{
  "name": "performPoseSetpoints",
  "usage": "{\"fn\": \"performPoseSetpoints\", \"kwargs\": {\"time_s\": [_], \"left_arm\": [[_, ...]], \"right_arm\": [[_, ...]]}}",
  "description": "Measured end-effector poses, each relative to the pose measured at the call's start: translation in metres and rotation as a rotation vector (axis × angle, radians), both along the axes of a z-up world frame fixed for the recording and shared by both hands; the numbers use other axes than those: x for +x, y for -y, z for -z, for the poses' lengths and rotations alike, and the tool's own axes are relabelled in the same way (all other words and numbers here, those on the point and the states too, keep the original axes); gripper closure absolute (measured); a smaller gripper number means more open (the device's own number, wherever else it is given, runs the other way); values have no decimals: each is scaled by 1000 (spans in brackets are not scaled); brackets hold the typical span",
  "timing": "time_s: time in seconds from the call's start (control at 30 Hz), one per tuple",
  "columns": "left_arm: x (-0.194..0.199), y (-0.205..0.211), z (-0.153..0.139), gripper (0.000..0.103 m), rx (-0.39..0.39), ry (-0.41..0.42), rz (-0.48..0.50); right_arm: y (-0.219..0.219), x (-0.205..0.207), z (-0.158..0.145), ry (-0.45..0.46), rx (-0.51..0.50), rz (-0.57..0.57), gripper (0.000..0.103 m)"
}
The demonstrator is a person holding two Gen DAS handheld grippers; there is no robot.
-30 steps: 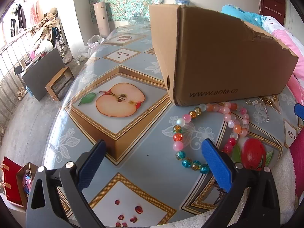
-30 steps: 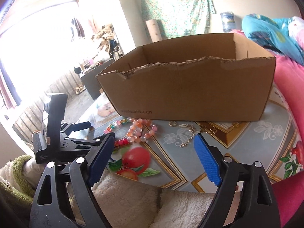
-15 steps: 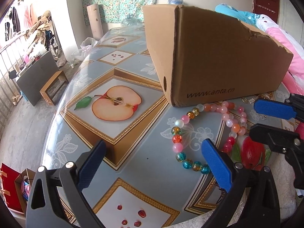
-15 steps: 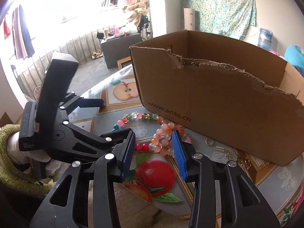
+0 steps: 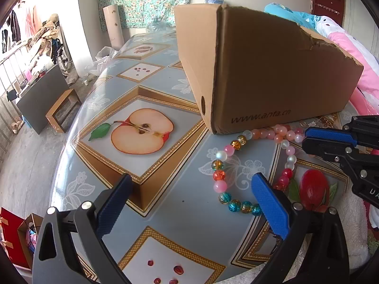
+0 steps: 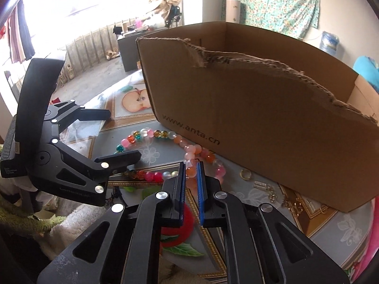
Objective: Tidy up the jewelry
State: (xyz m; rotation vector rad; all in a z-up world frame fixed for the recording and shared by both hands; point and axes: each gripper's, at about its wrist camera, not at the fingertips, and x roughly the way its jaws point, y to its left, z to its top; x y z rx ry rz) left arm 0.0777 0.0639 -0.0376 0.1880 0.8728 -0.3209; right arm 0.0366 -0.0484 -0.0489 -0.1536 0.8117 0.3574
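Right gripper (image 6: 190, 174): since a second ago my right tool has swung from facing the box to sitting over the beads, and its jaws have just been closing. The blue pads now stand nearly together on a section of the bead necklace (image 5: 219, 159); from the right wrist view an orange bead sits between their tips.

Left gripper (image 5: 189, 201): it has hardly moved. Its fingers are wide apart, holding nothing, above the table.

Necklace: it lies as a loop on the table (image 5: 151, 87), in the same place as before. Its far side runs just beside the front wall of the cardboard box (image 5: 272, 75); its near side passes behind my left gripper's right finger.

Other jewelry: a gold ring (image 6: 245, 174) and small gold chain pieces (image 6: 272, 194) lie on the table close to the box's front wall, to the right of the beads.

Edges: the box's front wall has a torn, uneven top edge, and the box is open on top. The table's rounded edge curves just under both grippers.

Open room: bare tabletop spreads left of the box, around the printed apple.
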Motion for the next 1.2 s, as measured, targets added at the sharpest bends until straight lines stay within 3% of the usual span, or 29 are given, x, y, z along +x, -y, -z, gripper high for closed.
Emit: {"fn": "performPoseSetpoints", "kwargs": {"time_s": [0.2, 0.5, 0.57, 0.7, 0.77, 0.87, 1.03, 1.2], "left_arm": [[0, 0, 0, 4, 0, -2, -1], [0, 0, 0, 4, 1, -2, -5], [0, 0, 0, 4, 1, 1, -2], [-1, 1, -1, 4, 10, 12, 5], [-4, 2, -2, 5, 10, 26, 7], [-12, -3, -10, 6, -51, 53, 7], [-17, 0, -18, 22, -75, 73, 49], [-5, 15, -9, 34, 2, 46, 111]], "right_arm": [[8, -8, 3, -10, -39, 20, 96], [21, -18, 1, -17, 25, 77, 93], [34, -25, -8, -20, 61, 87, 92], [43, -32, -19, -39, 217, 82, 73], [45, -32, -21, -63, 289, 66, 73], [42, -28, -20, -103, 349, 53, 73], [25, -18, -5, -197, 407, 63, 73], [24, -17, 5, -248, 408, 133, 73]]}}
